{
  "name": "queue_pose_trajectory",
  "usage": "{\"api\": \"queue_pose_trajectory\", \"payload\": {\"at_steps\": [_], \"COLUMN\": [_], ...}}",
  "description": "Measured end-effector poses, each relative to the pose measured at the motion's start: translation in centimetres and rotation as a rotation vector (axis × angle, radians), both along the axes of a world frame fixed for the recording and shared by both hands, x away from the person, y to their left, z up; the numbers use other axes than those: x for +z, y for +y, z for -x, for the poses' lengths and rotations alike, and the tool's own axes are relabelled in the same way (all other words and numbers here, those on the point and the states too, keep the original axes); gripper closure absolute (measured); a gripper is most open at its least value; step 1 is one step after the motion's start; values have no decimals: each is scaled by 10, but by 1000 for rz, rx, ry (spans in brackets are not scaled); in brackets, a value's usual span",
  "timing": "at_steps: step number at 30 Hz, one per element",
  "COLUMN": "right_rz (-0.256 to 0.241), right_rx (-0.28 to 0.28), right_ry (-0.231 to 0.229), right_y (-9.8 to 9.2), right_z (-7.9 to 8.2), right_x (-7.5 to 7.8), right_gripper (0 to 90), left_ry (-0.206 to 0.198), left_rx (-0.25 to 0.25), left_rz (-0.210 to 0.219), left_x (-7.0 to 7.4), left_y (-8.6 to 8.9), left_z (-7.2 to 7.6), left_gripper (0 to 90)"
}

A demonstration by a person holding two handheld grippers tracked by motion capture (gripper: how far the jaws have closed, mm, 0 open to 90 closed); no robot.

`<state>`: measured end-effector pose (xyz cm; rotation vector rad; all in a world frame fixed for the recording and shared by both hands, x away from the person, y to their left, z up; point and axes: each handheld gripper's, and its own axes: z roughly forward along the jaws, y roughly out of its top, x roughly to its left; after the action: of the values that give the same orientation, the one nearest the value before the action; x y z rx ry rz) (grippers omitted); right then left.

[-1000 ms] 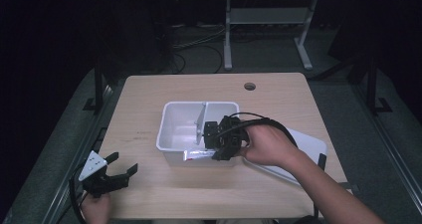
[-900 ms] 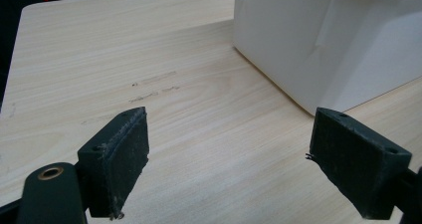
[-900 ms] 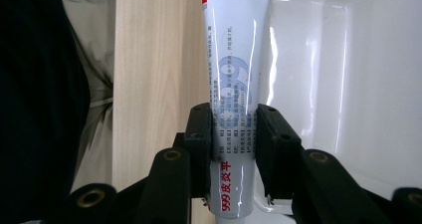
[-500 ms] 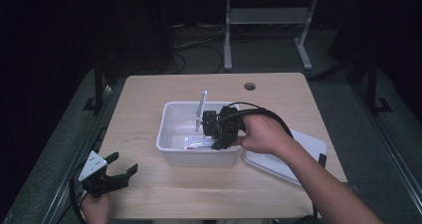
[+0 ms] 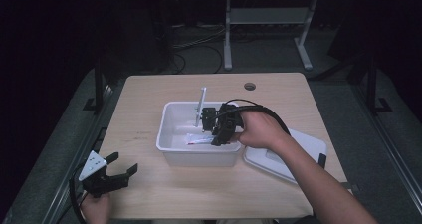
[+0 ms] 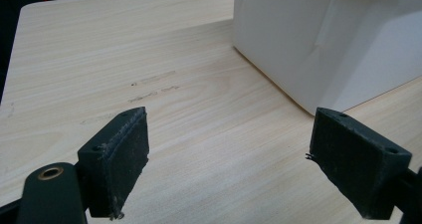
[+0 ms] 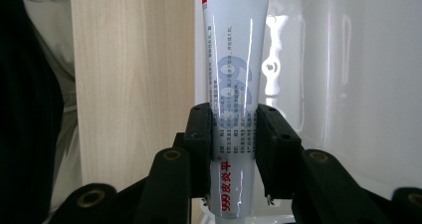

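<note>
A white tube with red and blue print (image 7: 234, 74) stands clamped between the jaws of my right gripper (image 7: 233, 129). In the high view that tube (image 5: 201, 104) points up and away over the white plastic bin (image 5: 169, 134), and the right gripper (image 5: 211, 122) hangs inside the bin's right half, shut on the tube's lower end. A small white and pink item (image 5: 198, 140) lies on the bin floor. My left gripper (image 5: 118, 170) rests open near the table's front left corner, well clear of the bin; nothing sits between its jaws (image 6: 229, 154).
The bin's white lid (image 5: 303, 157) lies flat on the table to the right of the bin, under the person's right forearm. A round cable hole (image 5: 250, 86) sits near the far edge. The bin's outer wall (image 6: 308, 45) rises ahead of the left gripper.
A second ago the right gripper held the tube level at the bin's front rim. It has since swung the tube upright over the bin. The left gripper stayed put.
</note>
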<state>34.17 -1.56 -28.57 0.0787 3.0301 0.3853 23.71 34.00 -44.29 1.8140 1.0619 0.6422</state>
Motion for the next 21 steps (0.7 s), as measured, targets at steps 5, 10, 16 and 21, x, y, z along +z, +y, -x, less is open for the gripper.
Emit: {"api": "queue_pose_trajectory", "payload": {"at_steps": [5, 10, 16, 21], "right_rz": [-4, -4, 3, 8], "right_rx": [-7, -19, -25, -29], "right_ry": [14, 28, 38, 41], "right_y": [0, -1, -1, 1], "right_z": [-7, -12, -15, -18], "right_x": [-6, -14, -20, -25], "right_gripper": [692, 691, 691, 691], "left_ry": [1, 1, 1, 2], "left_rx": [0, 0, 0, -2], "left_rz": [2, 1, 0, -3], "left_x": [0, 0, 0, 0], "left_y": [1, 0, 0, 0], "left_z": [0, 0, 0, 0], "left_gripper": [151, 150, 151, 150]}}
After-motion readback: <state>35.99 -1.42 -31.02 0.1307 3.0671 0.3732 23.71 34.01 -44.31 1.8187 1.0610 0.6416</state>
